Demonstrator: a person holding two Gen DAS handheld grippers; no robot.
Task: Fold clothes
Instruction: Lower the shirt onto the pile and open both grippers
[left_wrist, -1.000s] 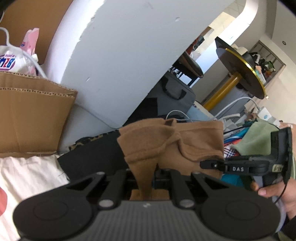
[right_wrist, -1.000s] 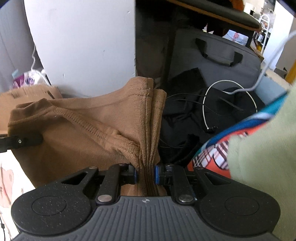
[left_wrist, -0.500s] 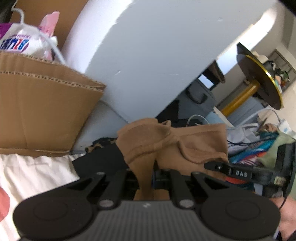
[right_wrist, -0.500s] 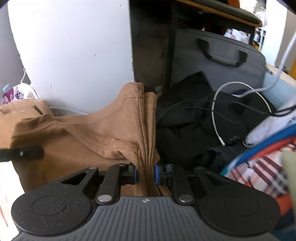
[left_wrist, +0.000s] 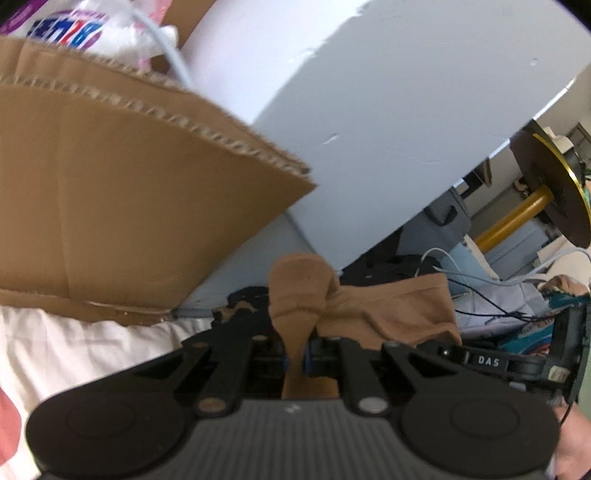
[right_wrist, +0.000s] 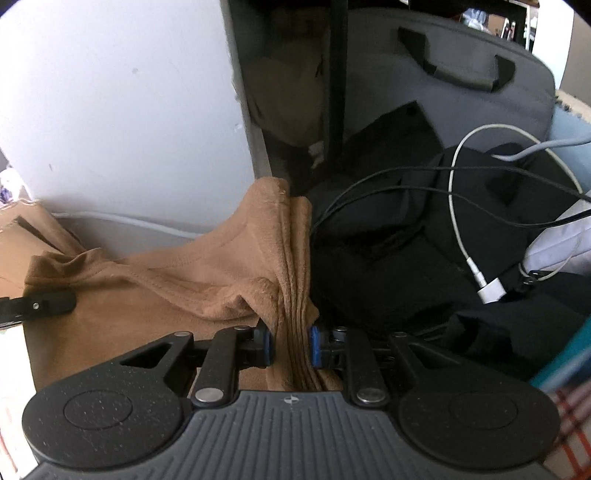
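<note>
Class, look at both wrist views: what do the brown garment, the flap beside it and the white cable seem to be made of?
Brown garment: soft knit fabric, matte and slightly fuzzy, with stitched seams and limp folds.
Flap: corrugated cardboard, dull tan; the fluted edge shows.
White cable: probably smooth plastic-sheathed wire, faintly glossy, ending in a moulded plug.

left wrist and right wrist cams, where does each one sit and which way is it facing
Left wrist: sits on the left gripper, looking along its fingers at the brown garment it pinches, with a cardboard flap and white panel beyond; the right gripper shows at right.
Right wrist: sits on the right gripper, tilted down at the brown garment, black clothes and white cable; a left gripper fingertip shows at left.
Shared: the garment held between both grippers, and the white panel.
</note>
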